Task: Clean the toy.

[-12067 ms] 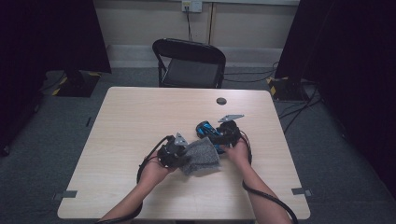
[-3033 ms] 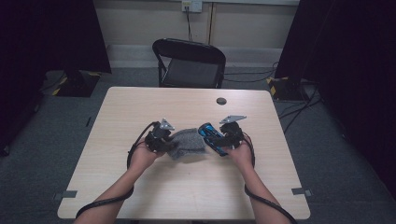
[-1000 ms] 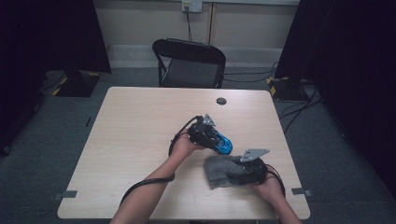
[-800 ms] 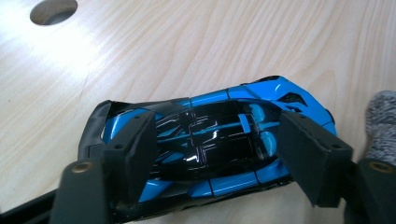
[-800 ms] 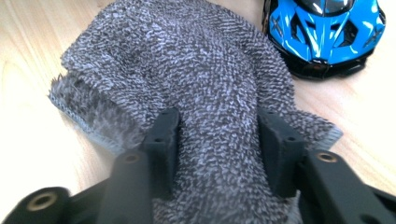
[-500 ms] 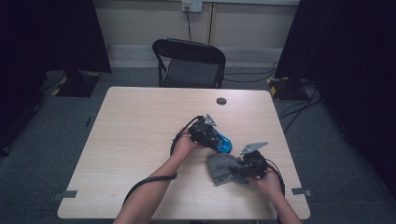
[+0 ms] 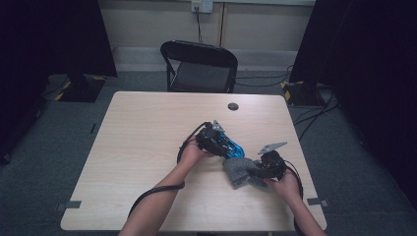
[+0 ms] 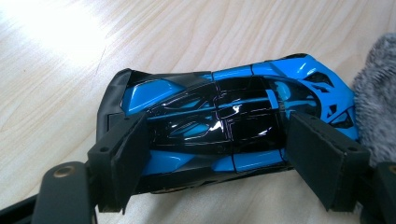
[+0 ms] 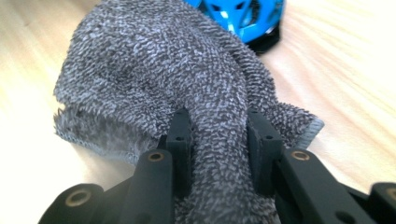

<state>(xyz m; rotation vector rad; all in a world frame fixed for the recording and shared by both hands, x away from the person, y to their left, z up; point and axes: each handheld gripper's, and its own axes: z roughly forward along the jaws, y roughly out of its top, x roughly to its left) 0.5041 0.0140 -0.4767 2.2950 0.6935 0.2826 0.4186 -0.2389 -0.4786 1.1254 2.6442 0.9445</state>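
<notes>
The left gripper (image 8: 219,158) straddled the blue toy car (image 8: 224,116) on the table (image 7: 147,147), fingers having just widened, steadying it. The right gripper (image 9: 219,140) stood clamped on the grey cloth (image 9: 163,70) beside it, apparently for wiping.

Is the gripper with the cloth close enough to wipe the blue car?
Probably yes. The right gripper is shut on the cloth, and the cloth's far edge already lies against the car's nose, with nothing between them. The left gripper straddles the car.
</notes>
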